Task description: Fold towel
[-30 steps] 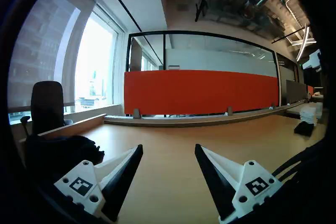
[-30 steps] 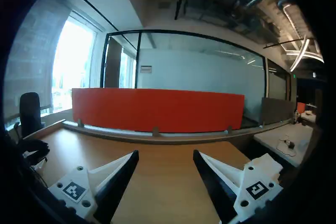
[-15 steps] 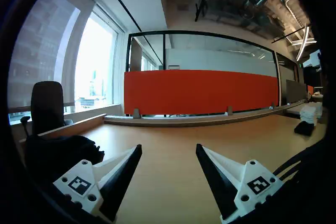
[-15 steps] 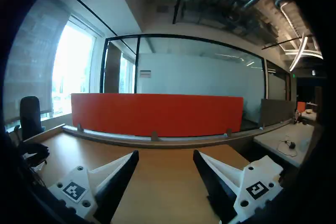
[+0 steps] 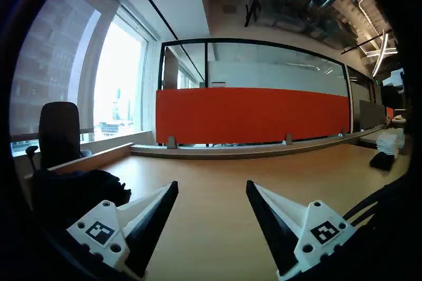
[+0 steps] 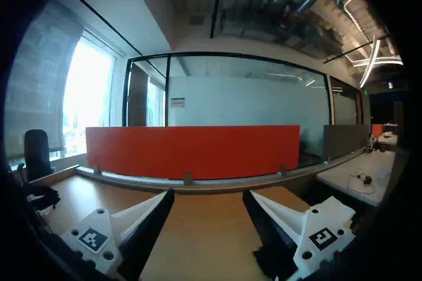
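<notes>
1. The left tool is held open. Its two fingers are wide apart and nothing is gripped between them.
2. It is held low over a wooden bench, and bare wood is seen between the fingers.
3. A dark cloth heap is seen at the left edge of the bench, just beside the left finger of this tool. It may be the towel, but that cannot be told for sure.
4. A white folded stack is seen at the far right edge of the bench. A small dark bundle is laid just in front of it.
5. An orange screen is stood along the back edge of the bench. A black chair is seen past the left edge, by the window.
6. The right tool is held open too, over the same wood, and nothing is gripped.
7. A dark lump is seen low down by the right finger of this tool. What it is cannot be told.
8. A pale second bench is seen off to the right, and a thin cable is laid on it.
</notes>
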Demonstrator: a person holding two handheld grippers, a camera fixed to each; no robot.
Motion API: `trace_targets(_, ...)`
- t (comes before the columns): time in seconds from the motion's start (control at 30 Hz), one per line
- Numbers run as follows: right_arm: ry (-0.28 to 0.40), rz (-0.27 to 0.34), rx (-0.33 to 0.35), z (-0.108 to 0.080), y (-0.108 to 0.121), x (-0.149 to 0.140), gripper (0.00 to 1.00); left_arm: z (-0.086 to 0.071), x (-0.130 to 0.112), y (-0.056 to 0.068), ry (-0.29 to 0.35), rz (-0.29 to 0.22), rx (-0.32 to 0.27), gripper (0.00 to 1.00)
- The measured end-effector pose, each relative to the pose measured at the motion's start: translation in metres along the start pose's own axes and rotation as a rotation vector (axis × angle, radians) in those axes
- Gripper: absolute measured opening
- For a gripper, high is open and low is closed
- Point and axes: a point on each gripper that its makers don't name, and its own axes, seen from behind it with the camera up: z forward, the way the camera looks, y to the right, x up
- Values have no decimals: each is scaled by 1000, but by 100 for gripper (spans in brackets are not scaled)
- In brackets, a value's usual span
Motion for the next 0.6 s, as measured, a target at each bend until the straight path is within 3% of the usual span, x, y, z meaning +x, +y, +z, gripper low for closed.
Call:
trace_targets(0.27, 29, 27, -12, 2, 23, -16, 100, 0, 1, 0, 0, 0, 0, 95)
trace_targets(0.6, 36, 41, -2, 6, 23, -50, 100, 0, 1, 0, 0, 0, 0, 95)
